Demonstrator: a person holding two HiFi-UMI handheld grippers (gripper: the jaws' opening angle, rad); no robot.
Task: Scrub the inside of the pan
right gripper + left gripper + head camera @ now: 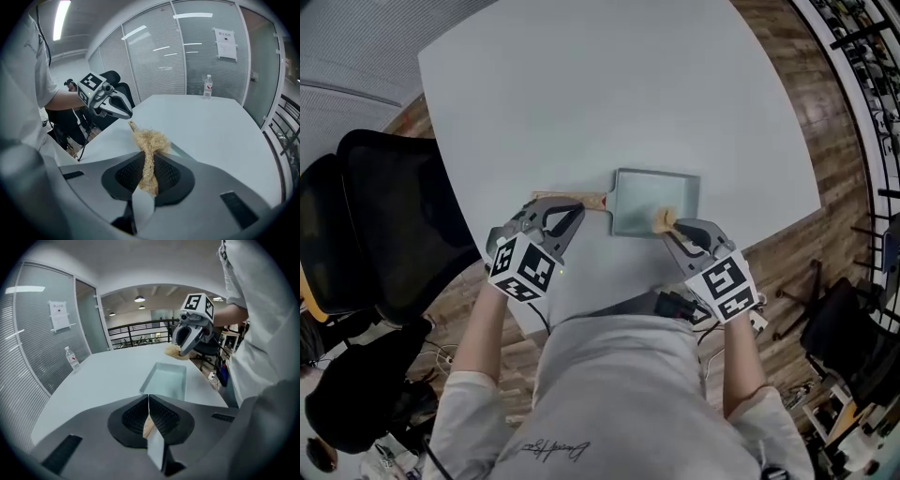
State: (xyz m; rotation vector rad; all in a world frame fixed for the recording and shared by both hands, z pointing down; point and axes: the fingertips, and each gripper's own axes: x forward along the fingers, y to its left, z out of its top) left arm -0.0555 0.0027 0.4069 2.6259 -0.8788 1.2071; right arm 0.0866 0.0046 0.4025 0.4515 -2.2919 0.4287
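Wooden handle (591, 201) in left claw (575, 211) | right claw (671, 231) angled down, pinching scrubber (664, 219)

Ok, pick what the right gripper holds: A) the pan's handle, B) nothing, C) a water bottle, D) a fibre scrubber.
D: the right gripper is shut on a tan fibre scrubber; the left gripper has the pan's handle.

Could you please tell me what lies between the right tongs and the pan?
A straw-coloured fibre scrubber, clamped in the right tongs, over the pan's near corner; the head view shows it.
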